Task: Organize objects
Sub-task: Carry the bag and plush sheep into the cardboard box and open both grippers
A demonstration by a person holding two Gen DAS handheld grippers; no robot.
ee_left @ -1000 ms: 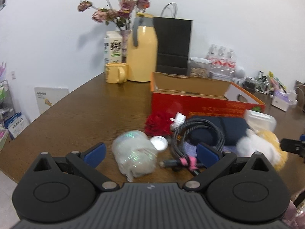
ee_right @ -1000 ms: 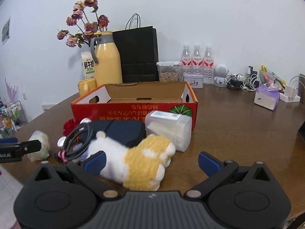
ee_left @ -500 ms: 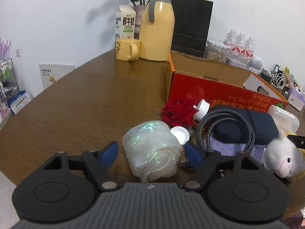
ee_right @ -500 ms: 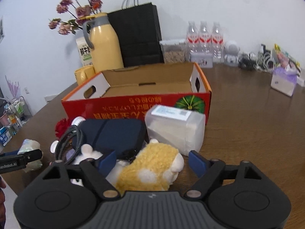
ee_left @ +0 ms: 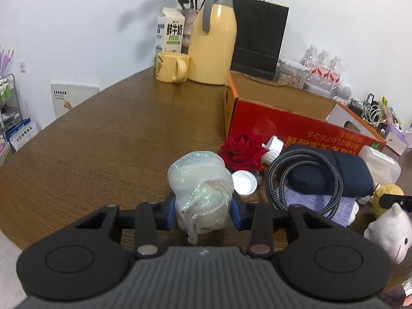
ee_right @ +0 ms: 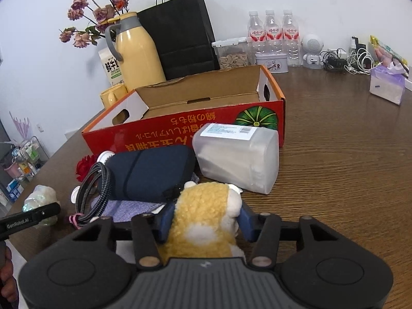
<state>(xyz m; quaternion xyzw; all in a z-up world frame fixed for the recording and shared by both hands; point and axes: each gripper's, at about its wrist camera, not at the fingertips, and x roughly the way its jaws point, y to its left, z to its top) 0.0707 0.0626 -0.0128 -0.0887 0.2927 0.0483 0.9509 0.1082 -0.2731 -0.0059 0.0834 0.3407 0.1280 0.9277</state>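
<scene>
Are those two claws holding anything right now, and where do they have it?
Left gripper: its pads squeeze the near end of the shimmery bundle. Right gripper: its pads pinch the plush toy across its yellow body. Both jaws have just been closing.

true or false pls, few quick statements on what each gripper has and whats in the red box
1. The left gripper is closed on the iridescent wrapped bundle. True.
2. The right gripper holds the dark blue pouch. False: its pads press the yellow plush toy.
3. The red cardboard box shows nothing inside. True, as far as visible.
4. The red rose lies inside the box. False: it lies on the table outside it.
</scene>
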